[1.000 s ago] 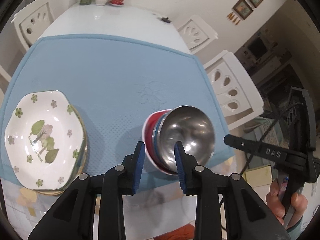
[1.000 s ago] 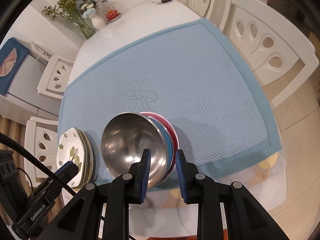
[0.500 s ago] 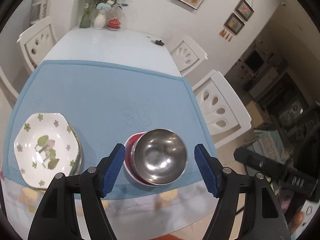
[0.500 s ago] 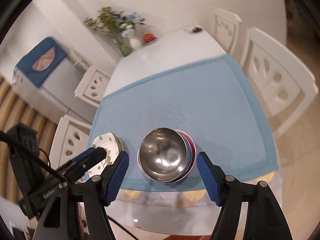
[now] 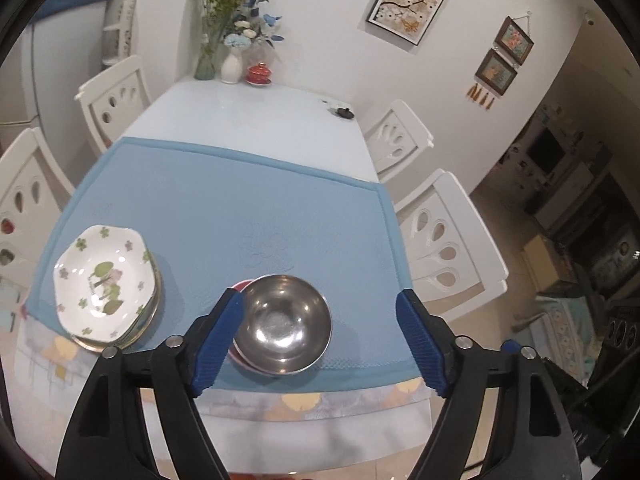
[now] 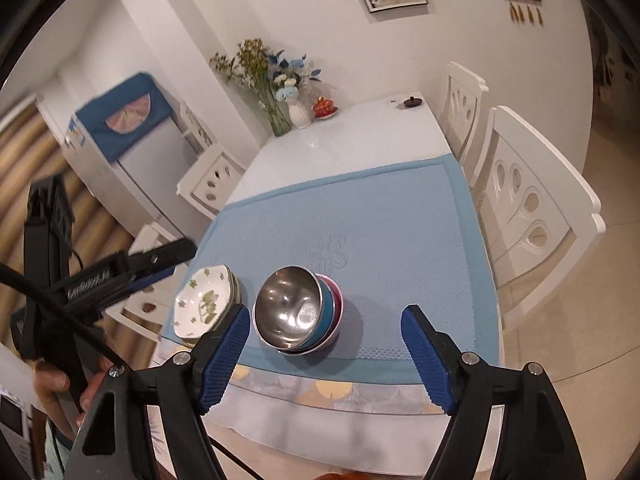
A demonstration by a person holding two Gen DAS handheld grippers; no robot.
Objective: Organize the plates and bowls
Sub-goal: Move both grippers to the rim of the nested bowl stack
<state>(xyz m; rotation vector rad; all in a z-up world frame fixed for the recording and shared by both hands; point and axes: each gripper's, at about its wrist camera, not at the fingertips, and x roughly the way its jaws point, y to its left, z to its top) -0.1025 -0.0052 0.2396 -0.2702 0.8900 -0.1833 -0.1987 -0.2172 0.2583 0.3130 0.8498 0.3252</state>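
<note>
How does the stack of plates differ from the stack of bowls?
The plates are white with green flower prints and angular rims; the bowls are round, steel on top, blue and red beneath. The plates are shallow, the bowls deep. The plates sit at the mat's left edge, the bowls nearer its middle. Both are nested stacks at its near edge.

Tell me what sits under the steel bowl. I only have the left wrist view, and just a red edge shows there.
Observer: In the right wrist view, a blue bowl nests directly under the steel bowl, and the red bowl is beneath both.
Operator: Is the right gripper open?
Observer: Yes, the right gripper is wide open and holds nothing.
Operator: How does my left gripper look from there?
Observer: The left gripper shows from the side, left of the plates, with a hand around its handle.
</note>
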